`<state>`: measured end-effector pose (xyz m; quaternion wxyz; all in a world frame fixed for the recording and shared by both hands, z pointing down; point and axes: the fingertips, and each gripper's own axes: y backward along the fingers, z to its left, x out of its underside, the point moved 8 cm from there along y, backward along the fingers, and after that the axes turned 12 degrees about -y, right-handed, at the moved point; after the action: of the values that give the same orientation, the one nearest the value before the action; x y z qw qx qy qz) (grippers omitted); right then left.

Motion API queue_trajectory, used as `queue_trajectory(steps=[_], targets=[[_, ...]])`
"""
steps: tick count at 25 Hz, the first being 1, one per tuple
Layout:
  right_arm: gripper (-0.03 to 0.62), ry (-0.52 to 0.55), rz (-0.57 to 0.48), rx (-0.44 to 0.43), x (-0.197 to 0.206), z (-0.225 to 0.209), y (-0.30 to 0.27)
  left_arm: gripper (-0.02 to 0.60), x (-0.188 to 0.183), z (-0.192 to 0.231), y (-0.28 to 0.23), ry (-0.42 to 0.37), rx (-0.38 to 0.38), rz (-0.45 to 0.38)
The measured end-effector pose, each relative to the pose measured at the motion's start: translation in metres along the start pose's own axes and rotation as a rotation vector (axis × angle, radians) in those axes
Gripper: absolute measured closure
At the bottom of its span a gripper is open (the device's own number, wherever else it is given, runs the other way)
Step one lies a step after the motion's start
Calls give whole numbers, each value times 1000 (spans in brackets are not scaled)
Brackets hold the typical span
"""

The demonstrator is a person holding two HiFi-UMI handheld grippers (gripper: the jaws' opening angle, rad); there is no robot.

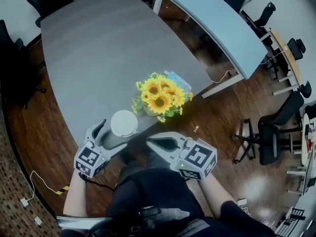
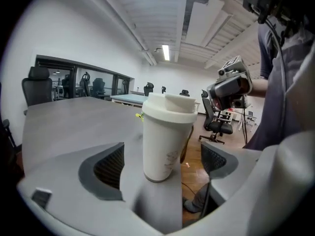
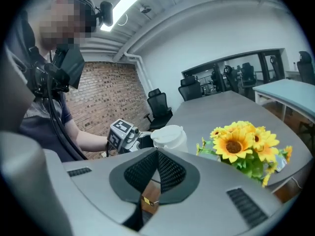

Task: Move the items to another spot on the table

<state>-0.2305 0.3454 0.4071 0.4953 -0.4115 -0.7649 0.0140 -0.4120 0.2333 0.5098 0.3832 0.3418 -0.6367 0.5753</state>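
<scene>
A white lidded cup (image 1: 124, 123) stands upright near the front edge of the grey table (image 1: 98, 48). My left gripper (image 1: 114, 135) is open around it; in the left gripper view the cup (image 2: 165, 136) sits between the jaws with a gap to each of the pads (image 2: 107, 167). A bunch of yellow sunflowers (image 1: 160, 97) stands just right of the cup. My right gripper (image 1: 154, 142) is shut and empty, held off the table's edge below the flowers. In the right gripper view its gripper (image 3: 157, 170) shows closed pads, with the cup (image 3: 170, 137) and sunflowers (image 3: 241, 144) beyond.
A blue packet (image 1: 178, 81) lies behind the flowers. A second pale blue table (image 1: 212, 23) stands at the back right. Black office chairs (image 1: 274, 132) are on the wooden floor to the right. A white cable (image 1: 42, 181) trails on the floor at left.
</scene>
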Motion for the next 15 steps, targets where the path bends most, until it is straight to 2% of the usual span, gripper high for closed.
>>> queue_trajectory(steps=[7,15], targets=[[611,-39,-26,50,4,0,13,103,2,5,-27,-35,35,11],[611,-75,-27,64,14,-7,18,103,5,4,-54,-65,51,19]])
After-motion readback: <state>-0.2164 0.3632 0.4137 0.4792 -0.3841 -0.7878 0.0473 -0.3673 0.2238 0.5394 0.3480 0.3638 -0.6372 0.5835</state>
